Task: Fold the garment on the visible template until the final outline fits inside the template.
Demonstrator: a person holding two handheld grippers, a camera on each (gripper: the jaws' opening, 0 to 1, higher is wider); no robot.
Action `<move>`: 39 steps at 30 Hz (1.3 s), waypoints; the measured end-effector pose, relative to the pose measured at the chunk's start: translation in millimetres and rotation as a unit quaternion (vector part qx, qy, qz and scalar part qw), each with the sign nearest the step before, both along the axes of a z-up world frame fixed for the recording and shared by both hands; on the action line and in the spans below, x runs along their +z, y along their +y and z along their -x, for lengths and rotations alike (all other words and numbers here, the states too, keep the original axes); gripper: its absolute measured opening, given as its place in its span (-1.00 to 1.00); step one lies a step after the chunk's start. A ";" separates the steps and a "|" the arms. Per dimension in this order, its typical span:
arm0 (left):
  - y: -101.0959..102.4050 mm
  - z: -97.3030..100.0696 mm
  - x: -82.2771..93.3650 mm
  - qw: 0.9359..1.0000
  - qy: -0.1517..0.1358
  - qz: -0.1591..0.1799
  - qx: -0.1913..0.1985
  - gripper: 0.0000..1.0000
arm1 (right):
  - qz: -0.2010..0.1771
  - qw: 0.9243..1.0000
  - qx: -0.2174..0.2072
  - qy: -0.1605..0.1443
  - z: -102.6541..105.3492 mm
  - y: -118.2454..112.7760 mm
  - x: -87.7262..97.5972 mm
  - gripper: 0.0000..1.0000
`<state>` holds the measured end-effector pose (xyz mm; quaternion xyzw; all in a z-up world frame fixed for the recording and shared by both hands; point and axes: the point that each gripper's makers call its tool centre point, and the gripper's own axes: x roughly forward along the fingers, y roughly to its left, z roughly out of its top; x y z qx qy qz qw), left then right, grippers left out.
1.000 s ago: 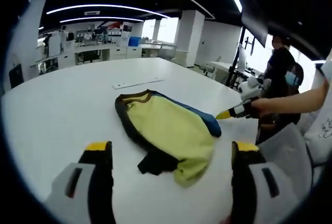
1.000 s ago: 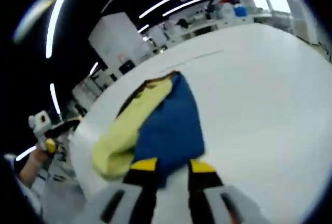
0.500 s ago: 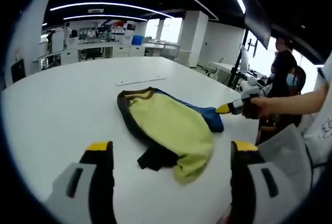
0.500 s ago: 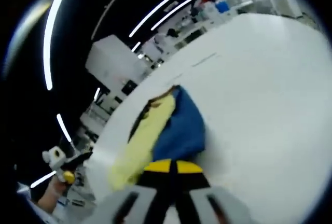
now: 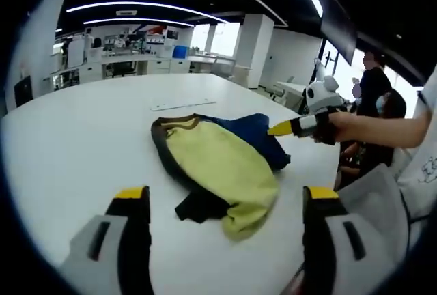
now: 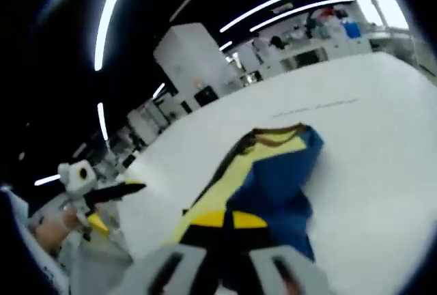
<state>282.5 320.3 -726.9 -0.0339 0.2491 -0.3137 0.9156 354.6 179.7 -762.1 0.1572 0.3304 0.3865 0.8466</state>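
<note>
One soft, limp garment on white table: right gripper pinches blue layer, lifted; left gripper wide apart, empty. Grip edges, not middle.

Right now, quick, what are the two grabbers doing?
Left gripper: open, holding nothing.
Right gripper: shut on the blue part of the garment, lifting it.

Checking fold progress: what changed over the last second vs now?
The right tongs closed on the blue part of the garment and lifted it up and over toward the yellow part; in the left gripper view the blue flap now stands raised off the white table. The left tongs stayed open, short of the garment, whose yellow body and dark collar lie as before.
</note>
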 end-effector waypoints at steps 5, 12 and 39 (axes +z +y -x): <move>2.0 2.2 -1.2 1.000 0.002 0.001 0.004 0.78 | 0.005 1.000 0.022 0.003 6.6 32.8 -6.9 -1.00; 2.2 0.9 -4.7 1.000 0.006 0.007 0.007 0.78 | 0.026 0.999 0.034 0.006 5.2 52.4 -22.5 -1.00; 0.4 1.0 -12.6 1.000 0.017 0.012 0.009 0.77 | 0.050 0.994 0.092 -0.033 21.6 36.9 -23.4 -0.44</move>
